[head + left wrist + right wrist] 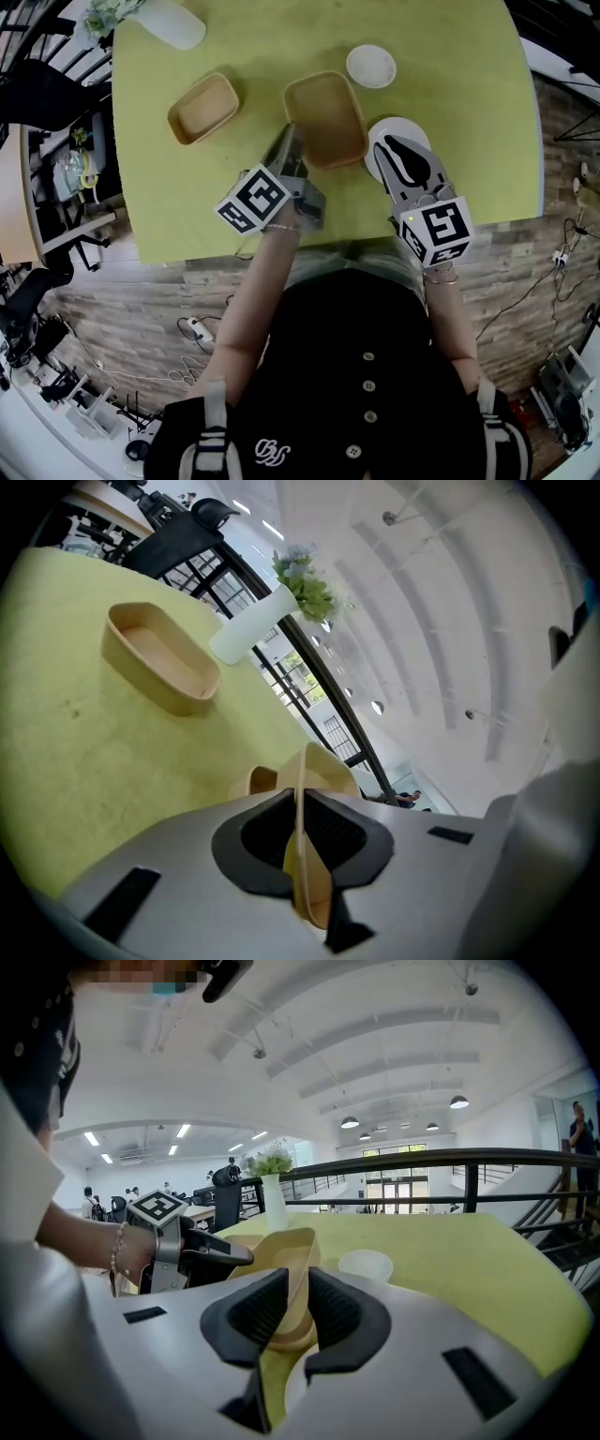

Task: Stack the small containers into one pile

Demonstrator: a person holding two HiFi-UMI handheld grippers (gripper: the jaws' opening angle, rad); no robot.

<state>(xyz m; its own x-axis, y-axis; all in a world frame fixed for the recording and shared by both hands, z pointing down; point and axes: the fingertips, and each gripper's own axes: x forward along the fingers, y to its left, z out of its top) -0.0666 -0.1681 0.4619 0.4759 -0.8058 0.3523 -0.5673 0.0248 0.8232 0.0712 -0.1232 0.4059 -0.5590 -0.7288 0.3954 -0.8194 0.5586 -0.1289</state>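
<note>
Tan tub [325, 117] is pinched by left gripper [291, 141] | rim straddled, unclenched, by right gripper [392, 148] | second tub [203, 108] lies leftward

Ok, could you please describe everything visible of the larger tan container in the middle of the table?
The larger tan container is a rounded rectangular tub, open-topped and empty, with thin walls of what looks like matte plastic or wood fibre. It lies upright near the front of the yellow-green table; whether it is lifted cannot be told. The left gripper is clamped on its left rim. The right gripper straddles its right wall; pressing or not is unclear.
</note>
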